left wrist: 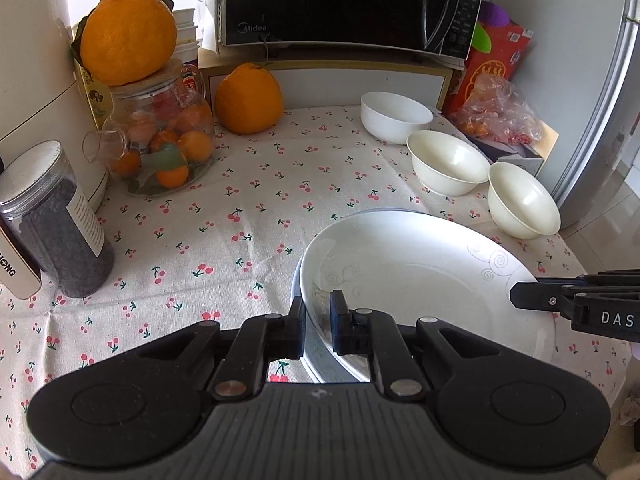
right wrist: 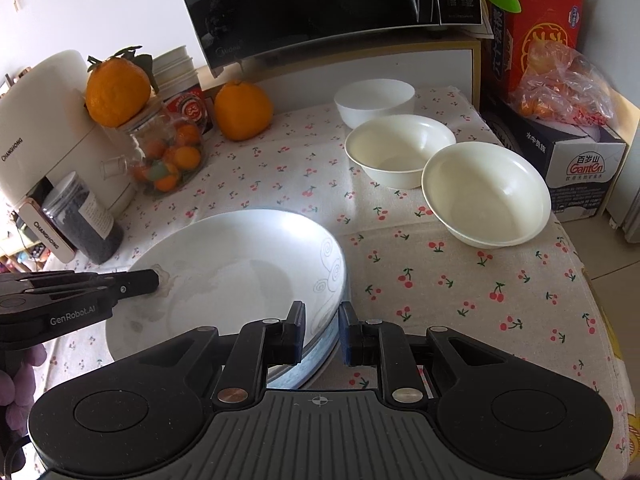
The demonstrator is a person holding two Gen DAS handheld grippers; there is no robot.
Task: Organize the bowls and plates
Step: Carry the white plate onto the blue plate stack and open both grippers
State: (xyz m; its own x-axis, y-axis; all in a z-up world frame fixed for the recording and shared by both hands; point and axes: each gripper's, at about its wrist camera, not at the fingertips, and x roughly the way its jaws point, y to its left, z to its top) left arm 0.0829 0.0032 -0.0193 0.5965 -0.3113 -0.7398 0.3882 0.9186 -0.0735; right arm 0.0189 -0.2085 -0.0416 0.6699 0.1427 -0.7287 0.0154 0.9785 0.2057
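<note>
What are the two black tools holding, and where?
Both hold the top plate by its rim: left tool on one side, right tool on the opposite side.

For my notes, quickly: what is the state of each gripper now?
Left gripper: closed on the white plate rim.
Right gripper: closed on the same plate's opposite rim.

The lower plate (left wrist: 316,360) beneath the top plate (left wrist: 420,264) shows only a rim sliver beside the left gripper (left wrist: 318,326). Far beyond that claw, the microwave (left wrist: 344,0) is cropped by the frame top; its panel print is illegible.
</note>
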